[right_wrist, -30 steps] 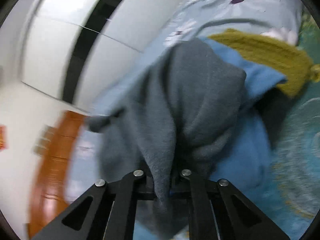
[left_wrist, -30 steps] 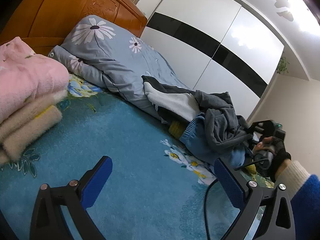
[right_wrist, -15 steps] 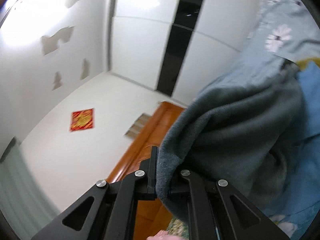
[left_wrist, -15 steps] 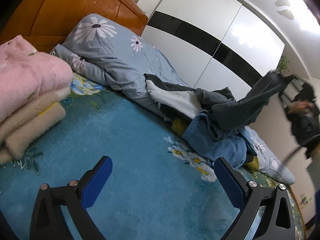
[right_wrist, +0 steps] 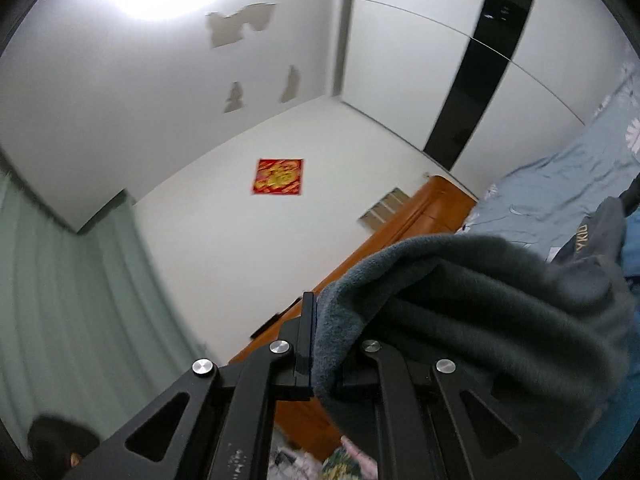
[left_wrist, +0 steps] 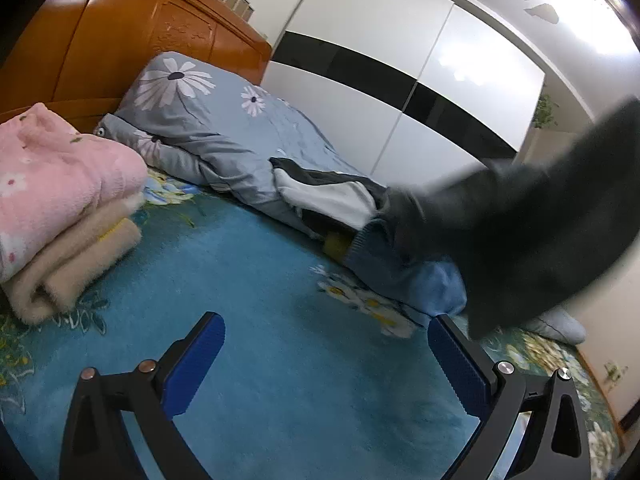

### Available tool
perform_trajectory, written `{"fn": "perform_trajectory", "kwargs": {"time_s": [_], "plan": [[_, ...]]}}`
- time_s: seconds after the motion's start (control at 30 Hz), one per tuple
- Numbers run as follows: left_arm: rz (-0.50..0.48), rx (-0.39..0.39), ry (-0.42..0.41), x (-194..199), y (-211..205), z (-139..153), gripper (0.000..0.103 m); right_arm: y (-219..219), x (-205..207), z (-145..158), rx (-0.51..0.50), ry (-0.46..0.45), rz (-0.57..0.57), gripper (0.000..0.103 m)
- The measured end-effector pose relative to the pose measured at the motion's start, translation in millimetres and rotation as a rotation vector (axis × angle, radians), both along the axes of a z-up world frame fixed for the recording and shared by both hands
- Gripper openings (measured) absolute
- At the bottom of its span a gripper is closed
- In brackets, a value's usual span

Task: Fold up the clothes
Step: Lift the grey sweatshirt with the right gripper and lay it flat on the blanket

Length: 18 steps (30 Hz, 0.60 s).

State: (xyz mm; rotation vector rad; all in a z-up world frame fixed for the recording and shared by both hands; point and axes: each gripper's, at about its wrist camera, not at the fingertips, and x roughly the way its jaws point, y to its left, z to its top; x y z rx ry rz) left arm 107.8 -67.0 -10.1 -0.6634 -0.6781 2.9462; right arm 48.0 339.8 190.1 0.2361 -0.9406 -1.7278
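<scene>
Grey fleece garment (right_wrist: 480, 292) hanging pinched in right claw (right_wrist: 326, 344), draping toward four o'clock; left claw (left_wrist: 326, 364) hovering agape over bed (left_wrist: 260, 300).

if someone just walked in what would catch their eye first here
A dark grey garment sweeps blurred through the air on the right, clamped in the right gripper. Next, the pink and beige folded stack on the left of the blue floral bedspread, and the left gripper open, holding nothing.
</scene>
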Motion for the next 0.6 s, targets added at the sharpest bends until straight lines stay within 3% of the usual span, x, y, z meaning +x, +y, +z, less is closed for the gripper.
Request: {"fn": "perform_trajectory", "kwargs": {"time_s": [0.13,0.37,0.43,0.6], "plan": [[-0.031,0.001,0.012,23.3,9.6,10.1,0.103,45.5,51.4,-31.9,0.049,-0.066,-0.043,0.007],[-0.045,-0.033,-0.079,37.8,32.2,0.1,0.103,154.8,124.8,-136.2,-0.031,-0.274,-0.250,0.007],[-0.045,-0.033,-0.109,37.3,40.0,-6.1,0.103,180.4,140.7,-161.3,0.026,-0.349,-0.343,0.007],[-0.126,0.058,-0.205,23.0,59.0,-28.6,0.103,213.0,160.4,-215.8,0.149,-0.522,-0.497,0.007]]}}
